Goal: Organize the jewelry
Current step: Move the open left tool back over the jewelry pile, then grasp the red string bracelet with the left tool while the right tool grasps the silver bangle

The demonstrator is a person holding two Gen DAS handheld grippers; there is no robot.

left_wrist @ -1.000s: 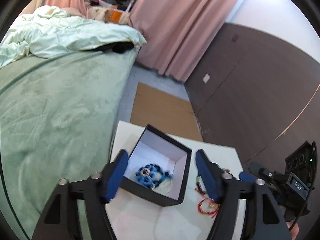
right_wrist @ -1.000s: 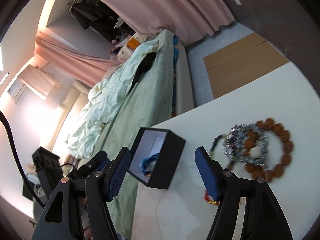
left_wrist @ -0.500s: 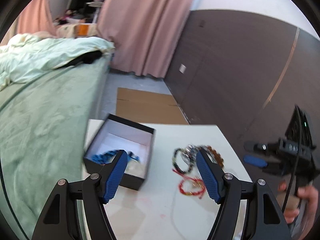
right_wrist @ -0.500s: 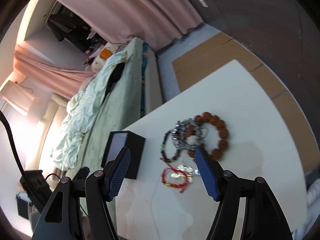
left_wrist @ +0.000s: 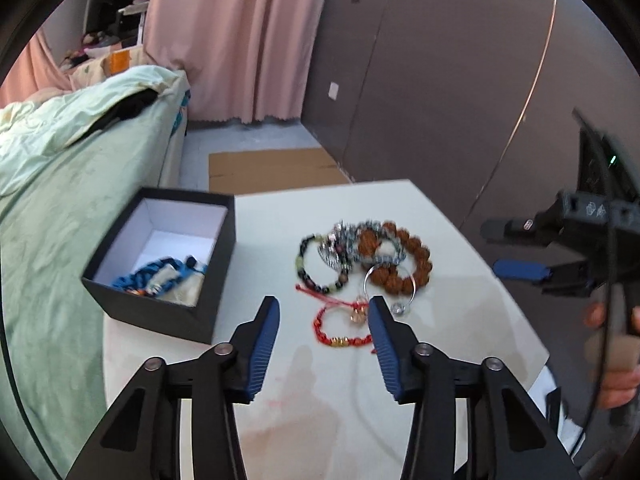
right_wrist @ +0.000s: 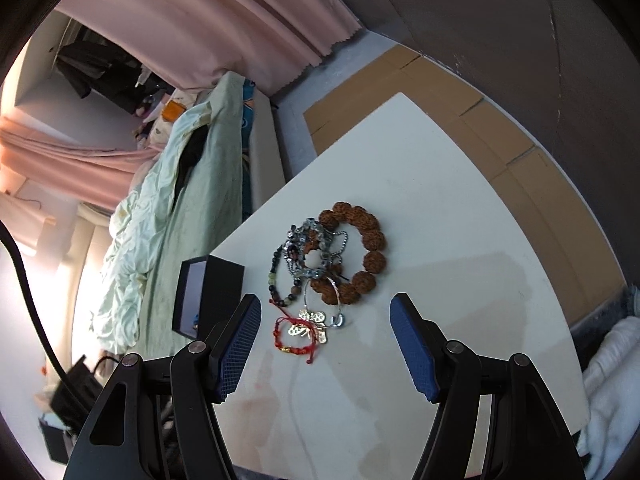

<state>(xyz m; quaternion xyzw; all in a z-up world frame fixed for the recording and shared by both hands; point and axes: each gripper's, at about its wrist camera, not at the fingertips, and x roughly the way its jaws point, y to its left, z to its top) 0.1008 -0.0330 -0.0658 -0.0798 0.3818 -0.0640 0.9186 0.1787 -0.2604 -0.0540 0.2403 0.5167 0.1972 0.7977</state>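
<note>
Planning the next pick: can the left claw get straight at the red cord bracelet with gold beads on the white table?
Probably yes. The left claw is open, and the red cord bracelet with gold beads lies flat just ahead between its fingers. The black open box stands off to the side, and nothing covers the bracelet.

Green bed (left_wrist: 60, 208), pink curtains (left_wrist: 240, 40).

The left gripper (left_wrist: 323, 320) has swung from over the black box (left_wrist: 168, 256) to the red bracelet (left_wrist: 344, 330).
</note>
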